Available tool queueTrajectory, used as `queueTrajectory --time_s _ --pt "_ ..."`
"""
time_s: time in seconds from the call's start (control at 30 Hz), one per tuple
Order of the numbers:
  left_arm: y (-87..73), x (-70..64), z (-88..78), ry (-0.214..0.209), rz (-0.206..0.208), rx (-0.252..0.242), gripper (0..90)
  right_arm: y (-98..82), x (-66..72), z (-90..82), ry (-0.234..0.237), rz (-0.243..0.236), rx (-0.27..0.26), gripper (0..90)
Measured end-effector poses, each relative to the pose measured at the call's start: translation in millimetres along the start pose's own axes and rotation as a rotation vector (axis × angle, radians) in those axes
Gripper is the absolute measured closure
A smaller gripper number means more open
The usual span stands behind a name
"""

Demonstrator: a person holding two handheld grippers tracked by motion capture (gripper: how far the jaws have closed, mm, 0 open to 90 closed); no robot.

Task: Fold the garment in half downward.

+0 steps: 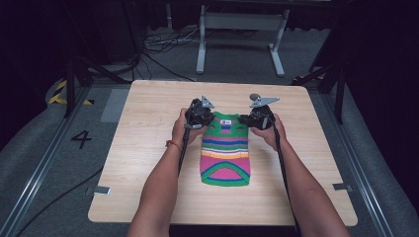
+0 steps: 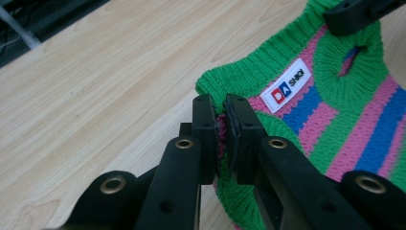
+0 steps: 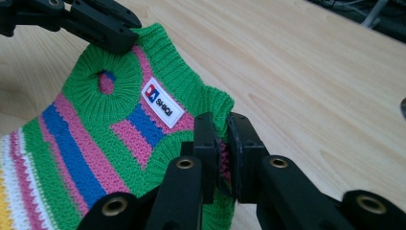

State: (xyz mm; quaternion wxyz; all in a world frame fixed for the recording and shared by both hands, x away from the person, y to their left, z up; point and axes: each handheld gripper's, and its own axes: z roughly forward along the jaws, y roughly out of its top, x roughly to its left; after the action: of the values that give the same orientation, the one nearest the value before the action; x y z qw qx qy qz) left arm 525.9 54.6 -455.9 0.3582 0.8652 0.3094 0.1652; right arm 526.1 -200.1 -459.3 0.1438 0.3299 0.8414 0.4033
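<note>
A small knitted sweater (image 1: 225,158) with green, pink, blue, yellow and white stripes lies on the wooden table (image 1: 148,113), its far end slightly raised. My left gripper (image 1: 210,117) is shut on the sweater's far left corner; in the left gripper view the jaws (image 2: 221,103) pinch the green and pink knit beside a white label (image 2: 286,85). My right gripper (image 1: 245,119) is shut on the far right corner, and its jaws (image 3: 221,120) clamp the knit next to the same label (image 3: 163,102). Each gripper view also shows the other gripper (image 2: 354,14) (image 3: 105,28) on the opposite corner.
Bare table surface surrounds the sweater on all sides. Beyond the far edge a white metal stand (image 1: 242,34) and loose cables (image 1: 163,44) sit on the grey floor. A number 4 marking (image 1: 81,139) and yellow-black tape (image 1: 59,91) lie at the left.
</note>
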Motion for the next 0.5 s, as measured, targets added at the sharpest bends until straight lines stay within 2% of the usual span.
queueTrajectory --time_s 0.07,0.23,0.4,0.5 --pt "-0.3 -0.4 -5.9 -0.004 0.007 -0.016 83.3 1.1 0.8 -2.0 0.006 -0.005 -0.01 83.6" --pt "-4.7 -3.3 -19.2 -0.013 0.049 -0.039 83.2 4.3 9.3 -14.6 0.043 -0.053 -0.048 83.3" --pt "-8.4 -8.0 -30.7 -0.02 0.063 -0.066 83.2 4.6 14.7 -22.1 0.06 -0.076 -0.066 83.1" --pt "-10.9 -13.8 -37.4 -0.03 0.094 -0.075 83.2 4.0 19.1 -28.0 0.071 -0.093 -0.077 83.0"
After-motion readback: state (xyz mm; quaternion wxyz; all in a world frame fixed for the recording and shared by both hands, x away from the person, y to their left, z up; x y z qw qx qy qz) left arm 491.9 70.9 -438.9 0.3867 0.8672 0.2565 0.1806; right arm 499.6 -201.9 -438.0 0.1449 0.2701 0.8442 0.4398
